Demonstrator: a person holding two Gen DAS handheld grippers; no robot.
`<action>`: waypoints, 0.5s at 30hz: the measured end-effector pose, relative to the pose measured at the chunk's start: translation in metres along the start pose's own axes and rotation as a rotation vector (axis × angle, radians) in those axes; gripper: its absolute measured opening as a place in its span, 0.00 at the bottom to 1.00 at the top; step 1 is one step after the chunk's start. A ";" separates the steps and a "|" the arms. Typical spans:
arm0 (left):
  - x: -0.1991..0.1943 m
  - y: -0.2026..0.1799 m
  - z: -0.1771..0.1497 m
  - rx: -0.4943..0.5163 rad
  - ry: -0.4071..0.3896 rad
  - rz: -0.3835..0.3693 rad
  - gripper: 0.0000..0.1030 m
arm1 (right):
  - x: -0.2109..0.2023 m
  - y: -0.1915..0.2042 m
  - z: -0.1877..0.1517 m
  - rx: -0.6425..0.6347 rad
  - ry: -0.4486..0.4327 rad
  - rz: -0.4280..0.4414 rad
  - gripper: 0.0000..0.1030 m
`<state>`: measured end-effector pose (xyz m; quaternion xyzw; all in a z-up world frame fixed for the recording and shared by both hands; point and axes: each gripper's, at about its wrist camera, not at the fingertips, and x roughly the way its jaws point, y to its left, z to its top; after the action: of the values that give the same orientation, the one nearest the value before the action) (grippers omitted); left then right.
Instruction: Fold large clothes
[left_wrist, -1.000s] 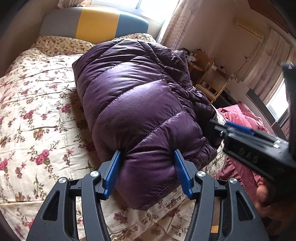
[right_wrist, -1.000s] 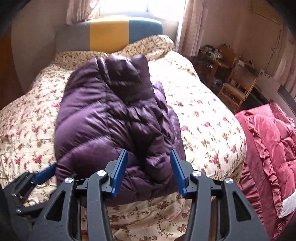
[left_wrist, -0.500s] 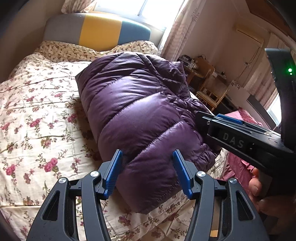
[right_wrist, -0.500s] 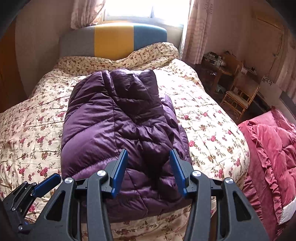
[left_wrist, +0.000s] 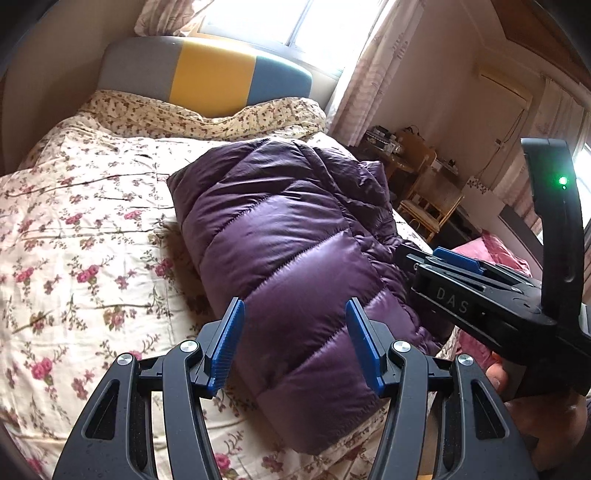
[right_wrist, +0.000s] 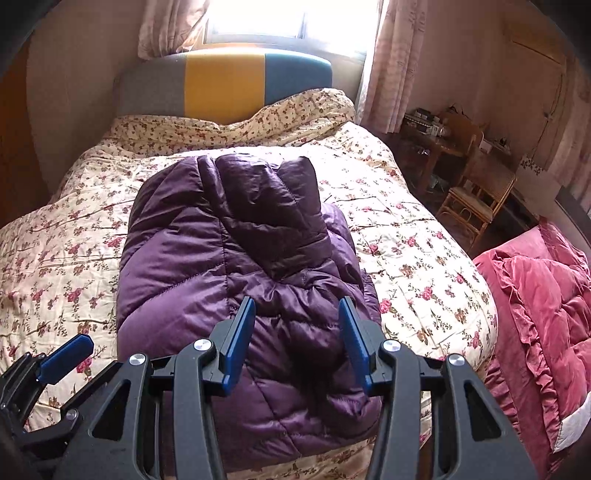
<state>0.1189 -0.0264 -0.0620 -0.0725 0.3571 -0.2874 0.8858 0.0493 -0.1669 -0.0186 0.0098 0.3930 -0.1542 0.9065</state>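
Observation:
A purple quilted down jacket (left_wrist: 288, 236) lies folded into a thick bundle on the floral bedspread (left_wrist: 74, 236); it also shows in the right wrist view (right_wrist: 236, 251). My left gripper (left_wrist: 293, 345) is open and empty, held above the near end of the bundle. My right gripper (right_wrist: 297, 341) is open and empty, above the bundle's near right part. The right gripper's body shows at the right of the left wrist view (left_wrist: 480, 299). The left gripper's tip shows at the lower left of the right wrist view (right_wrist: 66, 356).
The bed has a grey, yellow and blue headboard (right_wrist: 225, 81) under a bright window. A pink ruffled quilt (right_wrist: 546, 314) lies to the right of the bed. A wooden chair (right_wrist: 476, 192) and a cluttered small table (right_wrist: 424, 129) stand by the right wall.
Both grippers have pulled back and up from the jacket, so more of the bed and headboard shows. The jacket bundle stays where it lay. Both grippers stay open.

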 end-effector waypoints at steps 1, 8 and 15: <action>0.003 -0.001 0.001 0.016 0.008 -0.002 0.55 | 0.005 -0.001 0.000 0.003 0.012 -0.005 0.44; 0.024 -0.009 0.008 0.103 0.065 -0.011 0.55 | 0.037 -0.019 -0.010 0.054 0.104 -0.024 0.44; 0.045 -0.023 0.010 0.198 0.116 -0.042 0.55 | 0.064 -0.029 -0.025 0.067 0.159 -0.038 0.45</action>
<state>0.1414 -0.0713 -0.0739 0.0245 0.3759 -0.3436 0.8602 0.0643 -0.2082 -0.0785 0.0449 0.4586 -0.1831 0.8684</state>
